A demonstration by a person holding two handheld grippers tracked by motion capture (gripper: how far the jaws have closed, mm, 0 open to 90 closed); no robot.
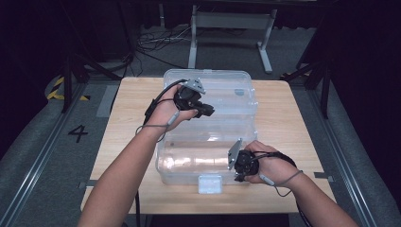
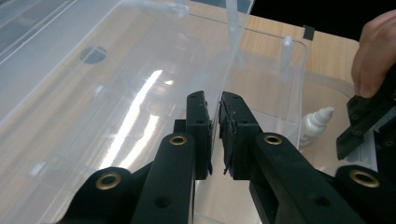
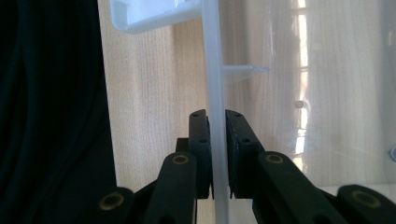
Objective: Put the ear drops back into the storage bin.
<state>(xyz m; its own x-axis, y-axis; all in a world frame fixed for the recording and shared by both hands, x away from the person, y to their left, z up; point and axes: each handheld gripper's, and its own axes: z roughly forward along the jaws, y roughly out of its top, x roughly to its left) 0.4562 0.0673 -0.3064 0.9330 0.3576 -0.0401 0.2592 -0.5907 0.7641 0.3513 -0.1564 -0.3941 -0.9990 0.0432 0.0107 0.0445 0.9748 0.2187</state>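
A clear plastic storage box (image 1: pixel 208 163) stands at the middle of the wooden table (image 1: pixel 283 118), its base toward the near edge and its open lid (image 1: pixel 222 92) toward the far edge. The left gripper (image 2: pixel 215 128) sits at the lid; its jaws stand nearly closed around the lid's thin edge, one pad on each side, though contact with the plastic cannot be confirmed. The right gripper (image 3: pixel 217 144) is at the box's near right corner, its jaws clamped on the box's rim (image 3: pixel 214 70), both pads pressing the wall. A small white dropper bottle (image 2: pixel 315 123) lies inside the box near the right hand (image 2: pixel 376 51).
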